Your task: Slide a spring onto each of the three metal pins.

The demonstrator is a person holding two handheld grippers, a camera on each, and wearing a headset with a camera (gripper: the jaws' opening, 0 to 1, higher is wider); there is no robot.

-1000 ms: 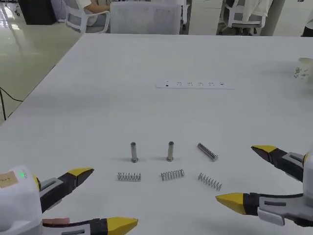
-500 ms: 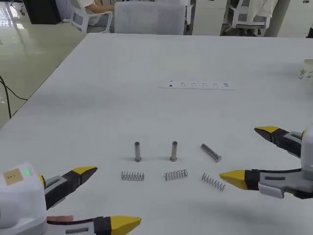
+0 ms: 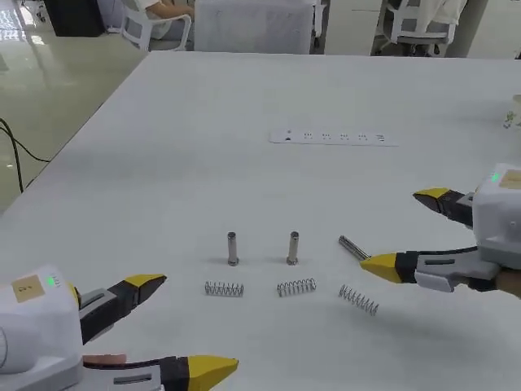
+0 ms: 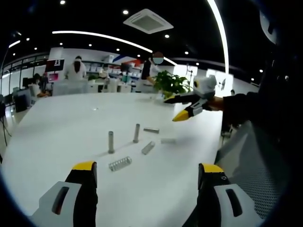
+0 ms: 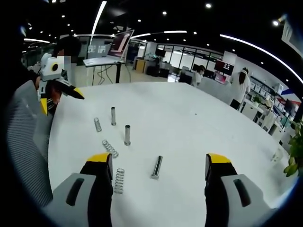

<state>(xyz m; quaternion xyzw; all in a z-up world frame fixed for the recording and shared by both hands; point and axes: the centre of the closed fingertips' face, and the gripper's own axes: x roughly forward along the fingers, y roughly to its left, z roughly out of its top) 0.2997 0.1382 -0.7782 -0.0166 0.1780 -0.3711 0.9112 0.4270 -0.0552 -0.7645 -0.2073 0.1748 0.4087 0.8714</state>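
Note:
Two metal pins stand upright on the white table, the left pin (image 3: pixel 233 248) and the middle pin (image 3: pixel 293 248). A third pin (image 3: pixel 352 248) lies flat to their right. In front of each lies a spring: left spring (image 3: pixel 224 288), middle spring (image 3: pixel 295 287), right spring (image 3: pixel 358 300). My right gripper (image 3: pixel 403 230) hovers open just right of the lying pin; in its own view that pin (image 5: pixel 156 167) sits between the open jaws and a spring (image 5: pixel 118 180) lies by the left jaw. My left gripper (image 3: pixel 187 326) is open near the front edge, short of the left spring (image 4: pixel 120 163).
A white power strip (image 3: pixel 334 138) lies flat further back on the table. Office chairs (image 3: pixel 252 24) stand along the far edge. A small pale object (image 3: pixel 513 118) sits at the right edge. People stand in the room behind.
My right gripper has moved forward and up, from beside the right spring to beside the lying pin. The left gripper has barely moved. Pins and springs lie as before.

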